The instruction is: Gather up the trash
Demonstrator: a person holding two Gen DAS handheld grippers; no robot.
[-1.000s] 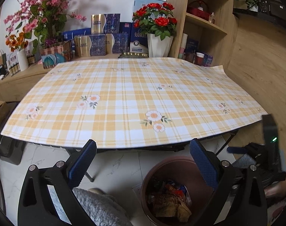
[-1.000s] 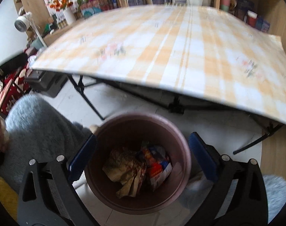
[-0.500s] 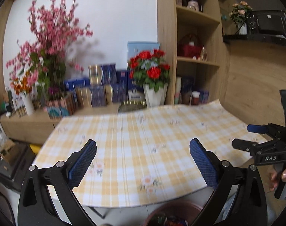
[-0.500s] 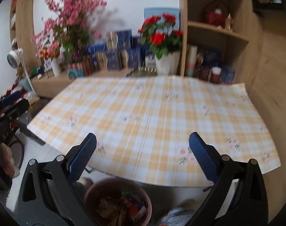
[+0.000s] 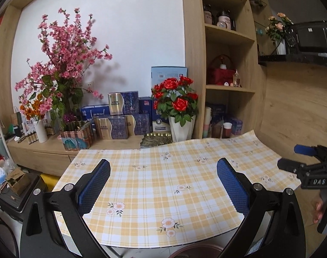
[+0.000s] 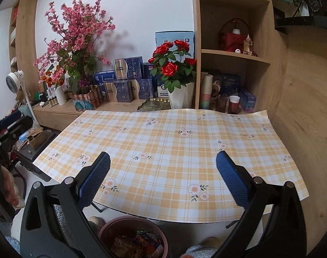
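left gripper [image 5: 163, 185] – jaws wide, empty | right gripper [image 6: 163, 178] – same | bin [image 6: 133, 236] under checked table [image 6: 174, 150]

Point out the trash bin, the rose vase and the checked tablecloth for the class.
trash bin [image 6: 107, 229], right wrist view, on its brown rim.
rose vase [image 6: 180, 95], right wrist view, on its white body.
checked tablecloth [image 5: 163, 185], left wrist view, on its bare middle.

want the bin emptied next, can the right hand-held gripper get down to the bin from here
Probably yes. The right hand-held gripper is open and empty, and the bin stands just beyond the table edge, with nothing between them.
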